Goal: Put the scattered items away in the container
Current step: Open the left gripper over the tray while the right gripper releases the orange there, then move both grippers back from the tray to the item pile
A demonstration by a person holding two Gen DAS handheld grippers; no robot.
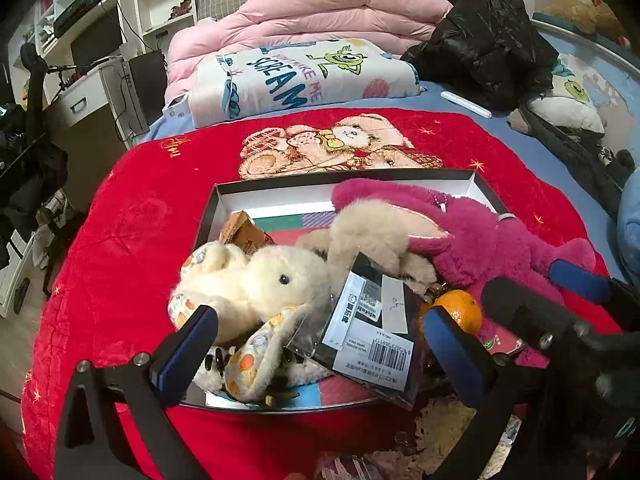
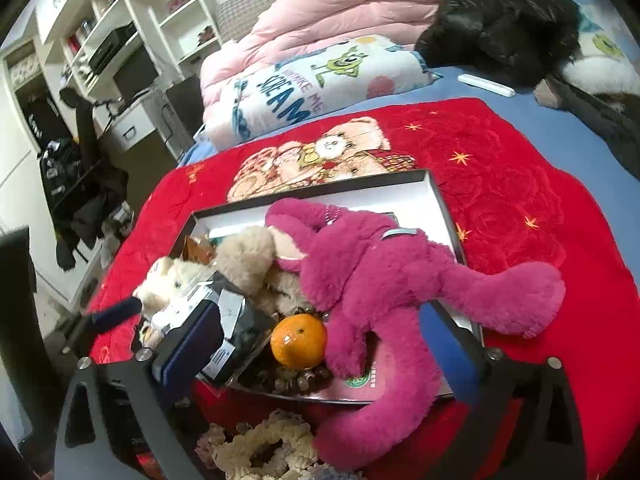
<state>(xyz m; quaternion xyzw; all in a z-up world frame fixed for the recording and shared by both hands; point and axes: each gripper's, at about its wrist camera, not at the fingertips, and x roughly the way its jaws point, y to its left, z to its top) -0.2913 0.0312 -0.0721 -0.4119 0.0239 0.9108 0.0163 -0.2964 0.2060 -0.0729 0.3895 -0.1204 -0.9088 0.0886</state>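
A shallow black box (image 1: 400, 178) with a white inside lies on the red blanket and is piled with items. In it are a cream plush rabbit (image 1: 256, 280), a beige plush (image 1: 372, 228), a magenta plush (image 2: 380, 264) whose limbs hang over the rim, an orange (image 2: 298, 340), a bagged black item with a barcode label (image 1: 372, 320) and a small brown carton (image 1: 240, 232). My left gripper (image 1: 320, 348) is open over the near rim, either side of the rabbit's ear and the bagged item. My right gripper (image 2: 320, 348) is open, with the orange and a magenta limb between its fingers.
The red bear-print blanket (image 2: 500, 184) covers a blue bed. A pink duvet (image 1: 340, 4), a folded cartoon blanket (image 1: 296, 76), a black jacket (image 1: 488, 44) and a white stick (image 1: 466, 105) lie behind. A beige fluffy ring (image 2: 272, 440) lies before the box. Desk and shelves (image 2: 120, 52) stand left.
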